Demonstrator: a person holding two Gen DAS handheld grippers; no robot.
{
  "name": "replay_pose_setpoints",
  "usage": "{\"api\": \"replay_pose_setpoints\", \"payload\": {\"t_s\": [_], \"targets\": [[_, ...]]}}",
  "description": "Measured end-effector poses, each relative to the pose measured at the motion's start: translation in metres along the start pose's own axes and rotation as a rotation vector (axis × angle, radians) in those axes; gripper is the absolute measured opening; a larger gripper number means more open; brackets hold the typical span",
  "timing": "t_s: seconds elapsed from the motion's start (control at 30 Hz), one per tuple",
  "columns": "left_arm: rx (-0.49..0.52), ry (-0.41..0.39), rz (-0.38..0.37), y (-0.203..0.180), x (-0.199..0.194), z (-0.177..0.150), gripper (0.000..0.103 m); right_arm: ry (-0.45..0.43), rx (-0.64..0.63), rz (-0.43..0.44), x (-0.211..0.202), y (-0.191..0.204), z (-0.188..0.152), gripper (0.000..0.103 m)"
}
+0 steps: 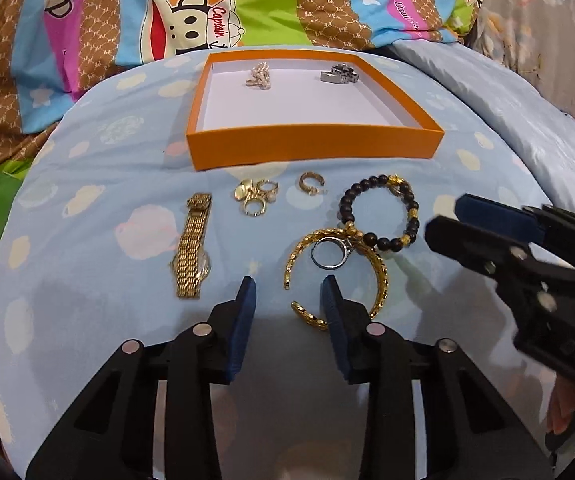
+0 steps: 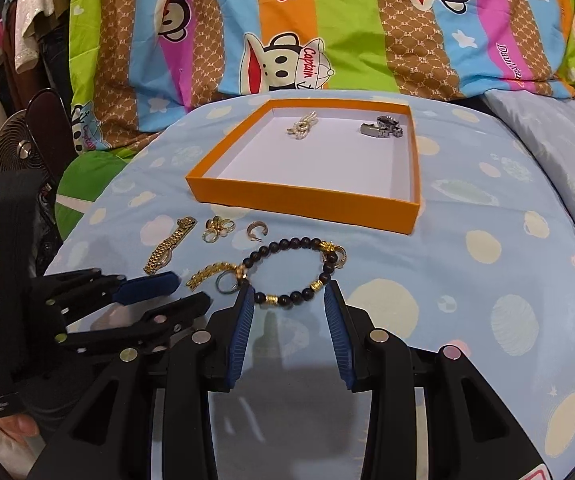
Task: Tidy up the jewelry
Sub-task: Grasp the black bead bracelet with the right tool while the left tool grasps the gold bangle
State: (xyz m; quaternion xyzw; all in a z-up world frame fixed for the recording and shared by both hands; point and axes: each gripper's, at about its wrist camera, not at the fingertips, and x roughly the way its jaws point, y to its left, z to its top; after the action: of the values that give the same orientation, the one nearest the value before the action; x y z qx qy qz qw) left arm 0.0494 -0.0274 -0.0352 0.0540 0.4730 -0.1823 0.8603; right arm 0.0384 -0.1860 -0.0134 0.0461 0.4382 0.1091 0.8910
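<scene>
An orange box [image 1: 315, 148] [image 2: 303, 200] stands on the light blue bedcover and holds a pearl-and-gold piece [image 1: 259, 74] [image 2: 303, 126] and a silver piece [image 1: 339, 73] [image 2: 385, 126]. In front of it lie a gold watch [image 1: 193, 248] [image 2: 167, 250], a cluster of gold rings [image 1: 255, 196] [image 2: 215, 230], a gold ear cuff [image 1: 311, 182] [image 2: 255, 230], a black bead bracelet [image 1: 351, 194] [image 2: 329, 268], and a gold bangle [image 1: 381, 276] [image 2: 211, 272] with a silver ring [image 1: 329, 266] [image 2: 225, 284] inside it. My left gripper [image 1: 289, 286] [image 2: 191, 290] is open over the bangle's left side. My right gripper [image 2: 289, 292] [image 1: 445, 218] is open at the bead bracelet's near arc.
A striped cartoon-monkey blanket [image 1: 191, 20] [image 2: 299, 52] is piled behind the box. A second pale blue cushion [image 1: 527, 128] lies at the right. A small fan [image 2: 11, 144] and hanging clothes stand at the far left. A person's hand [image 2: 15, 428] holds the left gripper.
</scene>
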Motion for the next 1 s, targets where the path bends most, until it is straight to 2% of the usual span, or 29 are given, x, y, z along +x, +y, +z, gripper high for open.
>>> {"api": "replay_pose_setpoints", "payload": {"t_s": [0.23, 0.5, 0.53, 0.63, 0.7, 0.83, 1.0], "targets": [[0.020, -0.008, -0.009, 0.005, -0.016, -0.022, 0.034, 0.024, 0.106, -0.015, 0.013, -0.018, 0.001, 0.036], [-0.014, -0.027, -0.046, 0.010, -0.019, -0.025, 0.034, 0.044, 0.065, -0.065, 0.039, -0.011, 0.009, 0.036], [-0.019, -0.027, -0.052, 0.011, -0.020, -0.024, 0.034, 0.036, 0.057, -0.073, 0.039, -0.010, 0.008, 0.034], [-0.034, -0.028, -0.069, 0.014, -0.019, -0.023, 0.034, 0.031, 0.062, -0.077, 0.037, -0.014, 0.007, 0.014], [-0.031, -0.029, -0.074, 0.013, -0.018, -0.022, 0.033, 0.030, 0.079, -0.062, 0.037, -0.018, 0.008, 0.008], [-0.042, -0.030, -0.093, 0.013, -0.017, -0.019, 0.033, 0.011, 0.098, -0.046, 0.030, -0.023, 0.007, 0.008], [-0.060, -0.026, -0.124, 0.012, -0.017, -0.018, 0.027, -0.054, 0.105, -0.010, 0.006, -0.024, 0.007, 0.007]]}}
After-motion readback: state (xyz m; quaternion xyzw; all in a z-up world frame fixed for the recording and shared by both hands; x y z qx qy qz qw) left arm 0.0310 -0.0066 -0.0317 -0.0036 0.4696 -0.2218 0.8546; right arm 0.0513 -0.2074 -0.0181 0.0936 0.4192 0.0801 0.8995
